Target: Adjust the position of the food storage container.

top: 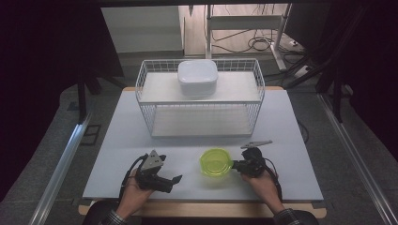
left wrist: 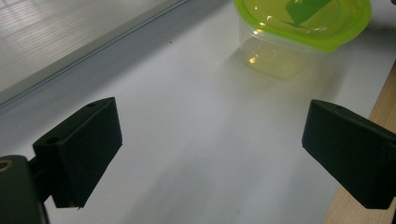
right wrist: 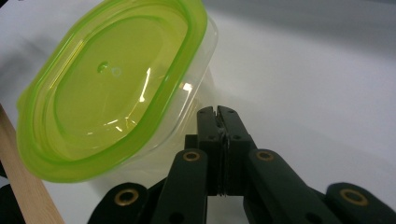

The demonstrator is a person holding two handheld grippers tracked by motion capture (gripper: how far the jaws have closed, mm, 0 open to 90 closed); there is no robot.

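Two grippers: my right gripper (top: 236, 165) has its jaws pressed together beside the green-lidded container (top: 215, 162), holding nothing; my left gripper (top: 174, 179) gapes idle. I'd nudge gently, low on the container's wall, across the table (top: 117, 140).

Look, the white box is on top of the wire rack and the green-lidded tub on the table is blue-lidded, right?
Not quite. The tub's lid is green, not blue, as the right gripper view shows. The white box does sit on the wire rack.
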